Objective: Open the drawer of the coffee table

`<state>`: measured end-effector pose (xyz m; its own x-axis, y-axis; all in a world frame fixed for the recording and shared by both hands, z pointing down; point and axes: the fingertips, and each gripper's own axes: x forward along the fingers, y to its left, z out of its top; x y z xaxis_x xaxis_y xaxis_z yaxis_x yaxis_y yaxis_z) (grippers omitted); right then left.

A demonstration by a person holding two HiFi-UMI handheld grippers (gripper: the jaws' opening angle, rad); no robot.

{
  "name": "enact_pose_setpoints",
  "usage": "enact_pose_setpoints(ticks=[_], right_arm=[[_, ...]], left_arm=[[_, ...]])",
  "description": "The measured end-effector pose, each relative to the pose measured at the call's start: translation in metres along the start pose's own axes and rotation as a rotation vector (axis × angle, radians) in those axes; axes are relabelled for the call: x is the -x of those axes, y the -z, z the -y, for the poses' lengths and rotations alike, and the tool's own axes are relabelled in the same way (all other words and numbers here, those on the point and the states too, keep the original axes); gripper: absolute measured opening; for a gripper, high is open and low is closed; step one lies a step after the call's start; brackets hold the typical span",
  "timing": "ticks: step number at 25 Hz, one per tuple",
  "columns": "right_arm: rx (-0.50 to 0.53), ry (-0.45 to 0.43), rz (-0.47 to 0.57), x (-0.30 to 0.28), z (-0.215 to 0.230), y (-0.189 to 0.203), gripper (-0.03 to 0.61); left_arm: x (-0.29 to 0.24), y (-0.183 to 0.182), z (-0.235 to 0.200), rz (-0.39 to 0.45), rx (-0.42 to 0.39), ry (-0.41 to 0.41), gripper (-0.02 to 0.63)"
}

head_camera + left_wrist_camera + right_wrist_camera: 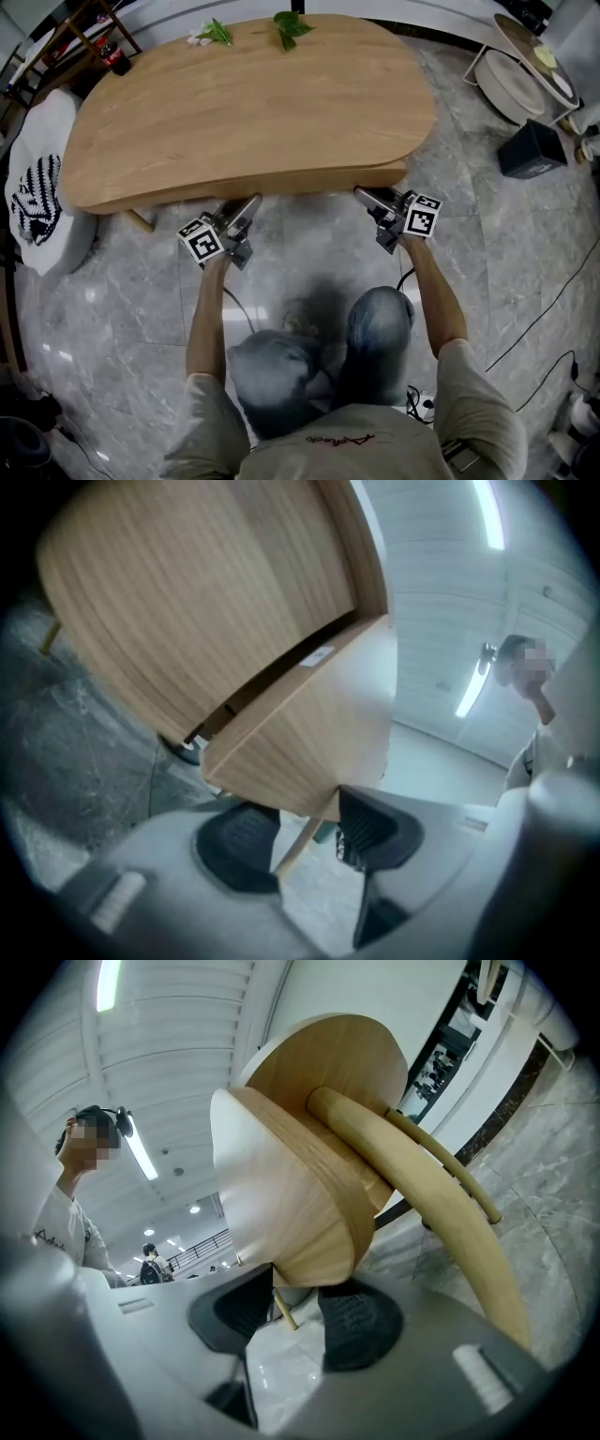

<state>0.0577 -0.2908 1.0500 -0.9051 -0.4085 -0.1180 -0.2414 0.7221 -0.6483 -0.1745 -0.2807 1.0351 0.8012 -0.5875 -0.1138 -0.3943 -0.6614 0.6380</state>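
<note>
The oval wooden coffee table (244, 103) fills the upper half of the head view. Its drawer front (375, 175) runs under the near edge. My left gripper (251, 202) reaches under that edge at the left and my right gripper (361, 195) at the right. In the left gripper view the drawer front's (291, 733) lower corner sits between the pads (375, 832) of the left gripper (305, 836), filling the gap; a narrow dark slit shows above it. In the right gripper view the rounded drawer end (300, 1213) fills the gap of the right gripper (300, 1321).
Green leaves (292, 25) lie at the table's far edge. A bottle (114, 56) and a black-and-white cushion (37, 197) are at the left, a black box (532, 148) and round white stands (516, 75) at the right. Cables (544, 300) cross the marble floor. A slanted table leg (441, 1194) is close by.
</note>
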Motion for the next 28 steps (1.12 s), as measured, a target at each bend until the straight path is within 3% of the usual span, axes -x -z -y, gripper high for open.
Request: enact_pose_setpoints(ticks=[15, 28], right_arm=[[0.025, -0.049, -0.059, 0.048, -0.073, 0.055, 0.141], [0.040, -0.065, -0.077, 0.071, -0.097, 0.076, 0.140]], left_arm=[[0.054, 0.048, 0.070, -0.015, 0.006, 0.005, 0.186], [0.074, 0.074, 0.099, -0.028, 0.007, -0.022, 0.192]])
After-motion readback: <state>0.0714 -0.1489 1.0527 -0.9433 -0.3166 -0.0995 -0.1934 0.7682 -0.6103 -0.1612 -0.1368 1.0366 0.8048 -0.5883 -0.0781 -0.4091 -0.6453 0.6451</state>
